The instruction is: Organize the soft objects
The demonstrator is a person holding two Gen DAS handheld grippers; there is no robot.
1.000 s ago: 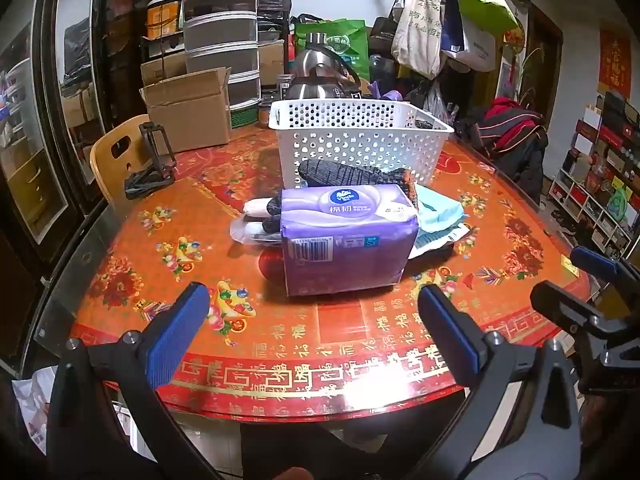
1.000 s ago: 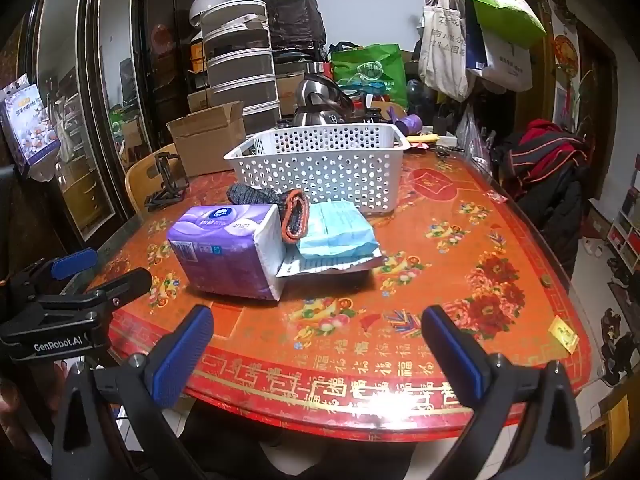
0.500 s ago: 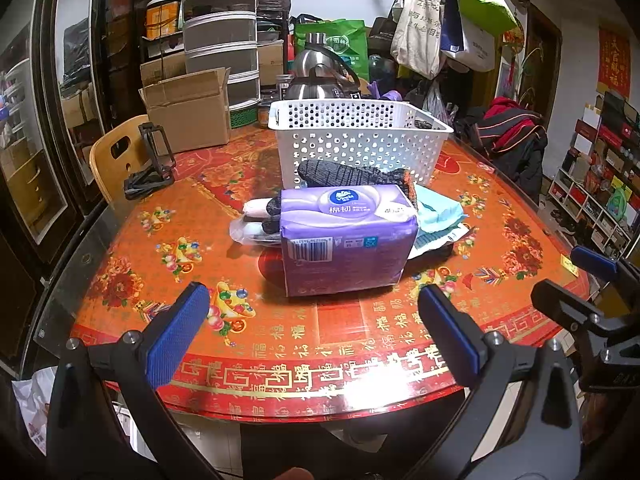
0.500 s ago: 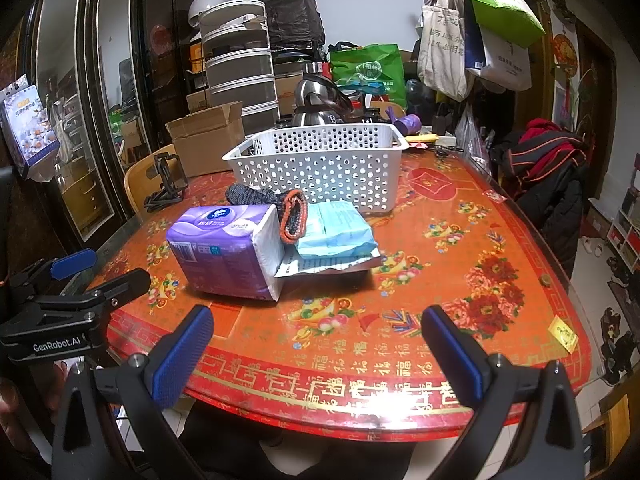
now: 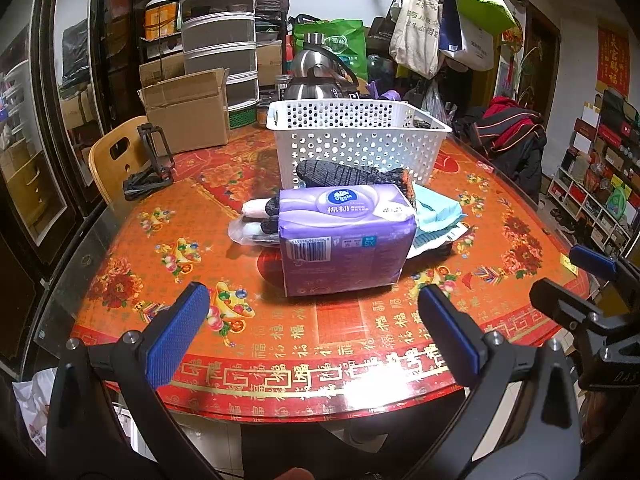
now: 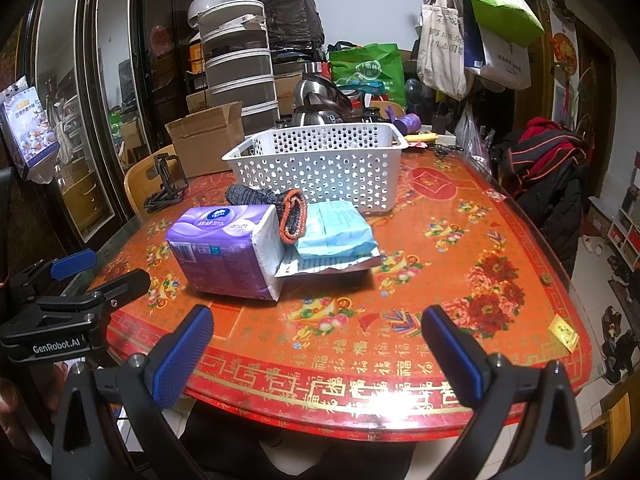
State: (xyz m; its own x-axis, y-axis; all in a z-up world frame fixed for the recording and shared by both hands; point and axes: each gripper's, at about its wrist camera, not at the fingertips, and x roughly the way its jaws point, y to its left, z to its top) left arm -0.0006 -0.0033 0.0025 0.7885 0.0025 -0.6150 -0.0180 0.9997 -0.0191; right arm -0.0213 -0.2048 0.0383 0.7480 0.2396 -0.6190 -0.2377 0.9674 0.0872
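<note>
While both hand-held grippers, left [image 5: 312, 320] and right [image 6: 316, 340], hover wide open and empty, the purple tissue pack [image 5: 344, 240] lies mid-tabletop [image 5: 340, 340] near the basket [image 5: 360, 140]; likely light, squashy, slick-wrapped, best pinched across its short sides.

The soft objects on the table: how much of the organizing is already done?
Nearly nothing looks done. The purple tissue pack, dark knit piece and light blue pack all lie on the table in front of the white basket. Both tongs, left and right, are open, holding nothing.
</note>
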